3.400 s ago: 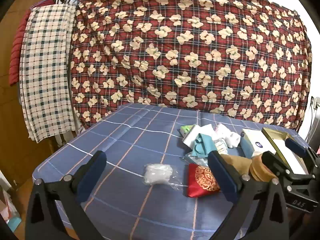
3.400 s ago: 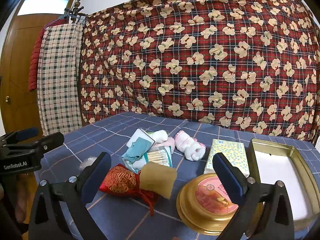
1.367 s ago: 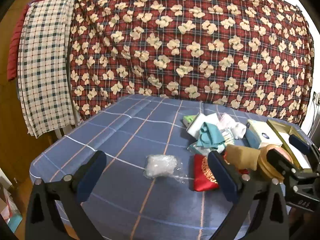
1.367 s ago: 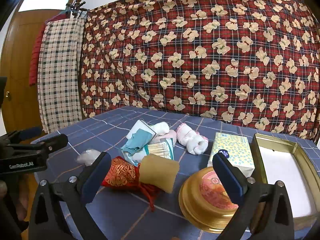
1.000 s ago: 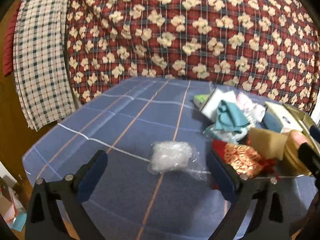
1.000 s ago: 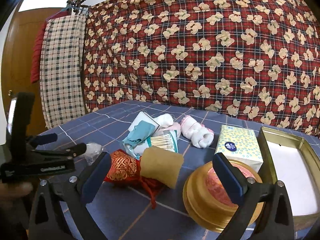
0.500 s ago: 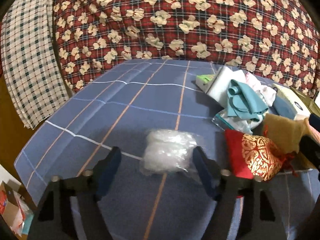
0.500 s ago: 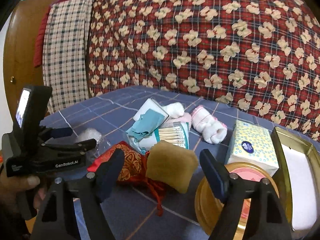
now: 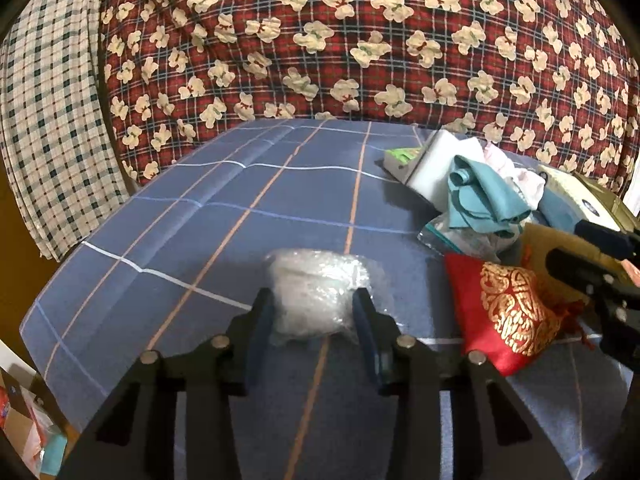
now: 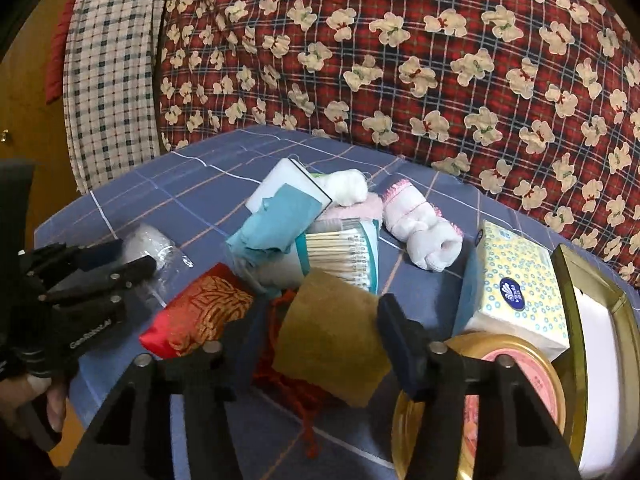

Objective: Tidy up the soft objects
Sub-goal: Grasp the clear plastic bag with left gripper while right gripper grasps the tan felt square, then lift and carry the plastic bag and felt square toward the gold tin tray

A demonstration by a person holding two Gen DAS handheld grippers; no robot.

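My left gripper [image 9: 316, 312] is shut on a clear plastic bag of white cotton [image 9: 316, 290] that rests on the blue checked cloth [image 9: 224, 216]. The bag also shows in the right wrist view [image 10: 148, 246], between the left gripper's fingers [image 10: 120, 258]. My right gripper [image 10: 316, 320] has its jaws on both sides of a tan pouch [image 10: 332, 336], close to it; whether they press it I cannot tell. A red and gold pouch [image 10: 200, 312] lies left of it.
A pile holds a teal cloth [image 10: 276, 216], cotton swabs [image 10: 340, 252], rolled white socks [image 10: 420, 236] and a tissue pack [image 10: 516, 284]. A round gold tin [image 10: 480, 412] and an open gold box [image 10: 596, 344] sit at the right. A patterned quilt [image 9: 360, 40] hangs behind.
Both grippers have moved forward and down. The left jaws have closed on the cotton bag. The right jaws have narrowed around the tan pouch.
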